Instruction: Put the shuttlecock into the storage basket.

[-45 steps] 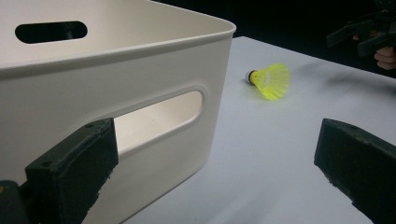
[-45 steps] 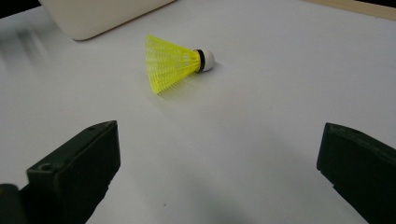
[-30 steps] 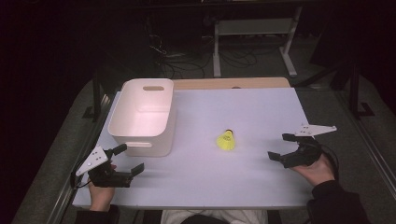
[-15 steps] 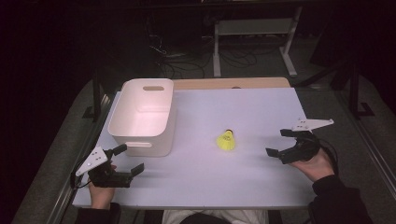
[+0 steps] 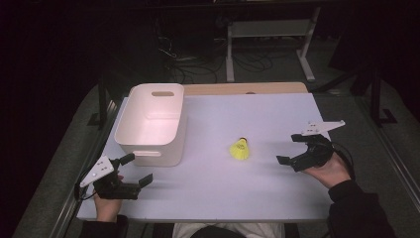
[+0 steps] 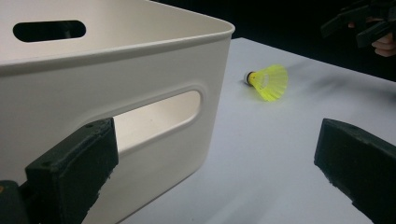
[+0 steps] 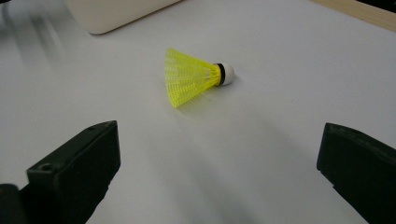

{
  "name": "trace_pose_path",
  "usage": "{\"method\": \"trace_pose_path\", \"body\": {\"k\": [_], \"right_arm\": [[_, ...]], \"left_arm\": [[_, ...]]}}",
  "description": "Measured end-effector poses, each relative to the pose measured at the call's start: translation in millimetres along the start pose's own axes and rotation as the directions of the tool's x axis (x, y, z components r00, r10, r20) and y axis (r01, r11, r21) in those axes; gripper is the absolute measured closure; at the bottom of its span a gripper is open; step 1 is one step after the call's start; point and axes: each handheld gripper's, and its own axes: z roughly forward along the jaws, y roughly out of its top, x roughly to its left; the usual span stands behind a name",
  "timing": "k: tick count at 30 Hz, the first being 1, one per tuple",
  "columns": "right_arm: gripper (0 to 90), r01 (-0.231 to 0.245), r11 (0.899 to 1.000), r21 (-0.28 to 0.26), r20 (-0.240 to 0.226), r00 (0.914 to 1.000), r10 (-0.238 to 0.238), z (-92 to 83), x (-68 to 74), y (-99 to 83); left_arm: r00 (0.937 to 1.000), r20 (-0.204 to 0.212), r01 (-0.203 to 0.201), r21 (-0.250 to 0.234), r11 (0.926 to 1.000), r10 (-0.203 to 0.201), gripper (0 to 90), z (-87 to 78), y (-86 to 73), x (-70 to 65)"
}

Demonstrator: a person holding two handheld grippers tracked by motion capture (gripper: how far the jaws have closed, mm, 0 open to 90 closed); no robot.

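A yellow shuttlecock (image 5: pixel 240 149) with a white cork tip lies on its side near the middle of the white table (image 5: pixel 257 114). It also lies ahead of the jaws in the right gripper view, shuttlecock (image 7: pixel 194 74), and farther off in the left gripper view, shuttlecock (image 6: pixel 267 81). My right gripper (image 5: pixel 291 148) is open, a short way right of the shuttlecock and apart from it. My left gripper (image 5: pixel 137 170) is open at the near left, just in front of the white bin (image 5: pixel 151 124), with nothing between its jaws.
The white bin (image 6: pixel 116 84) with slot handles stands empty at the left of the table. A wooden strip (image 5: pixel 242 88) runs along the table's far edge. Beyond it, cables and a metal frame (image 5: pixel 270 29) lie on the dark floor.
My right gripper has moved left toward the shuttlecock. The left gripper and the shuttlecock have stayed where they were.
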Motion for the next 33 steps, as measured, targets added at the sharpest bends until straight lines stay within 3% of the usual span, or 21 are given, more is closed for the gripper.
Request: {"method": "trace_pose_path", "body": {"k": [33], "right_arm": [[0.0,0.045,0.996,0.083,-0.037,0.9984,-0.042,23.6,-3.2,24.9]], "left_arm": [[1.0000,0.009,0.001,0.002,1.0000,-0.001,0.0,1.0,-0.5,-0.7]]}}
